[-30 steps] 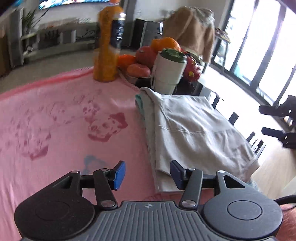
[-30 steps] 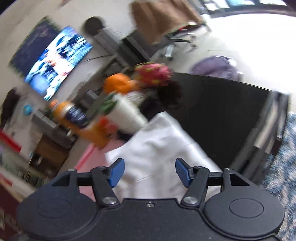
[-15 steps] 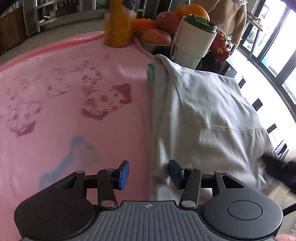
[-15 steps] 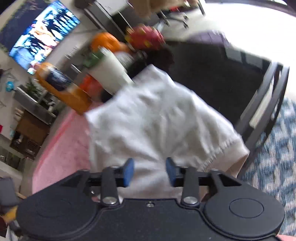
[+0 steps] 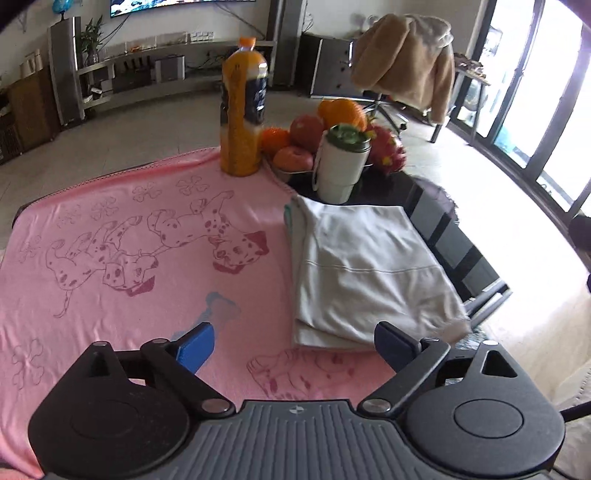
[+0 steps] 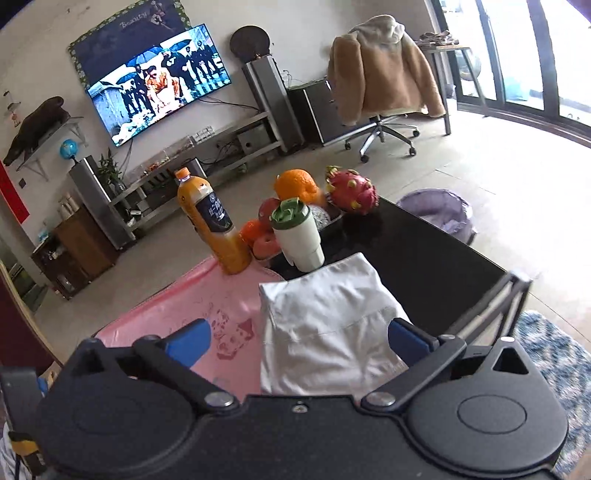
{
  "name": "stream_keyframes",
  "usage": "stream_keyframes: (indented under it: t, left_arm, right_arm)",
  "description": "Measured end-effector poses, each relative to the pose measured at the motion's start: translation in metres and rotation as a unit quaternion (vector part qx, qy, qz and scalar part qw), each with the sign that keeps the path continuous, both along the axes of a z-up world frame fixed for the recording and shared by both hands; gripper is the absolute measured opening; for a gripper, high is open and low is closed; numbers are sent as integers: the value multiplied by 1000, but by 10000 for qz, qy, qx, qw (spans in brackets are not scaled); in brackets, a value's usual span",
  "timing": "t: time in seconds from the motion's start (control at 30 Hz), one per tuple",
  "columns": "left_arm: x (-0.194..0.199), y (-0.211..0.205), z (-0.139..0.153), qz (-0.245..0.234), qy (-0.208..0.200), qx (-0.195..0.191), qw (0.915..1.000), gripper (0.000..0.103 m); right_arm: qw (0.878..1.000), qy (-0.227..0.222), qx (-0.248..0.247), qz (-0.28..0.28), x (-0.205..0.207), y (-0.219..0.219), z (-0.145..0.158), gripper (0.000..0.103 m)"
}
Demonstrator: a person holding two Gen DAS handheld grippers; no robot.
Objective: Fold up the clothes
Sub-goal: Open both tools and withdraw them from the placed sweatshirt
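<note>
Your left gripper [image 5: 293, 341] and right gripper [image 6: 299, 341] hang over the table with jaws just sprung wide and nothing between them. The folded white garment [image 5: 364, 266] lies right of centre on the pink blanket [image 5: 110, 258], its near corner overhanging the table edge at lower right. Snag that corner and the stack may slide off; push toward the upper frame and it may tip the white tumbler [image 5: 341, 164] or juice bottle [image 5: 242, 110].

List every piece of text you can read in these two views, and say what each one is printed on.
"Beauty": on the dark wall hanging above the TV, in pale script, only just readable.
Dark label on the orange juice bottle: pale characters and a round emblem, too blurred to read.
TV screen: a picture of figures, no readable text.
Nothing else carries legible writing.
</note>
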State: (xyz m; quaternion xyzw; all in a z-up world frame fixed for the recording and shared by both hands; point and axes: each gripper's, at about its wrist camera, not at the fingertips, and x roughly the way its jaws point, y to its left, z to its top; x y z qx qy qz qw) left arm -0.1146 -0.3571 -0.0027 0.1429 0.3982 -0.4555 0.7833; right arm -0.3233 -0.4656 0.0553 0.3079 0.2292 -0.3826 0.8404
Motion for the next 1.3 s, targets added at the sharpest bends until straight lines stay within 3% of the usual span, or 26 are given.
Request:
stream_keyframes:
  t: [0.1, 0.2, 0.63, 1.0, 1.3]
  left_arm:
    - [-13, 12, 4, -192, 145, -32, 9997, 100]
    - [-29, 17, 4, -343, 29, 95, 9994, 100]
    - [-49, 19, -11, -439, 62, 493, 9978, 100]
    - [-58, 21, -1, -518, 32, 464, 9976, 100]
    - [-64, 20, 5, -549, -68, 383, 9977, 100]
  right_arm:
    - [9998, 153, -27, 151, -8, 15, 6, 103]
    - [9995, 204, -2, 253, -14, 31, 3, 103]
    - [9953, 913, -106, -310, -26, 51, -18, 103]
    - [9867, 1574, 383, -150, -18, 45, -23, 103]
    - [9879, 1423, 572, -213, -24, 41, -22, 103]
